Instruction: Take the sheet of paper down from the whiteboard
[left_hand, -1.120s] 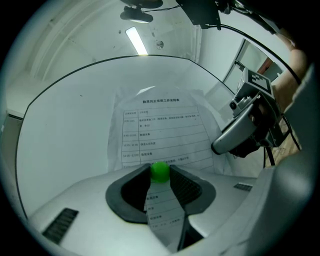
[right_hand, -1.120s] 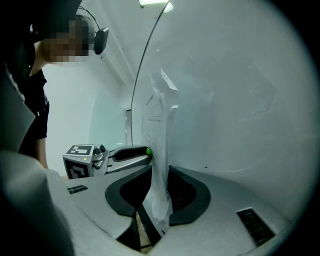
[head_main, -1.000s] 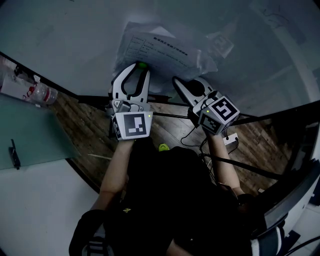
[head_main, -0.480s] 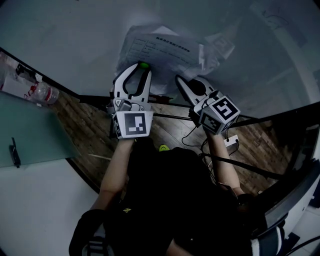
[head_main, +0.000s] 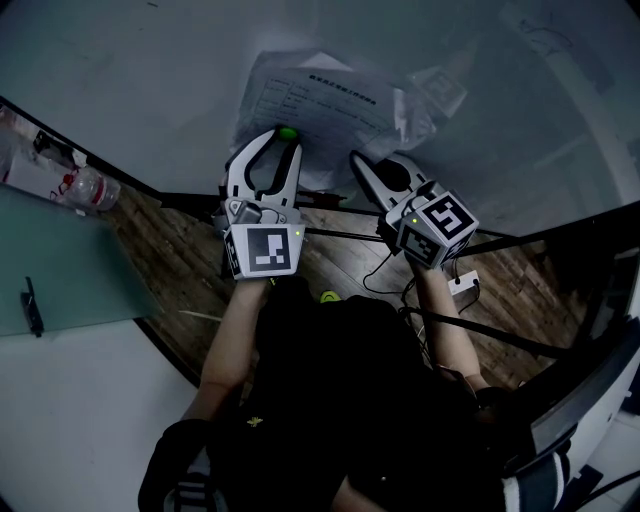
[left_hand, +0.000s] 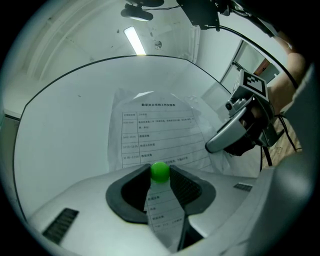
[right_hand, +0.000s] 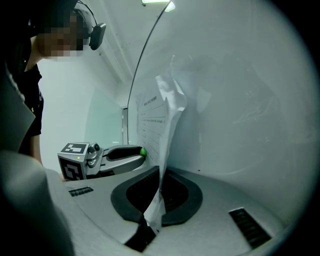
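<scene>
A printed sheet of paper (head_main: 320, 105) hangs crumpled on the whiteboard (head_main: 150, 70). A small green magnet (left_hand: 160, 171) sits on its lower part. My left gripper (left_hand: 160, 176) is shut on that magnet, its tips against the board (head_main: 285, 137). To the right, my right gripper (head_main: 354, 158) has just been closing its jaws, with the paper's lower right edge (right_hand: 161, 150) between them. The pads of the right gripper (right_hand: 161, 172) now pinch that edge, and the sheet bends away from the board there. In the left gripper view, the right gripper (left_hand: 235, 135) shows beside the sheet (left_hand: 155, 132).
A plastic bottle (head_main: 85, 187) lies at the left by a green glass tabletop (head_main: 60, 270). Cables and a plug block (head_main: 460, 285) lie on the wooden floor under the board's dark stand bars (head_main: 340, 232). A person stands at the left edge of the right gripper view.
The right gripper's jaws have narrowed onto the paper's edge. Both hands stay where they were, and the left still grips the green magnet.
</scene>
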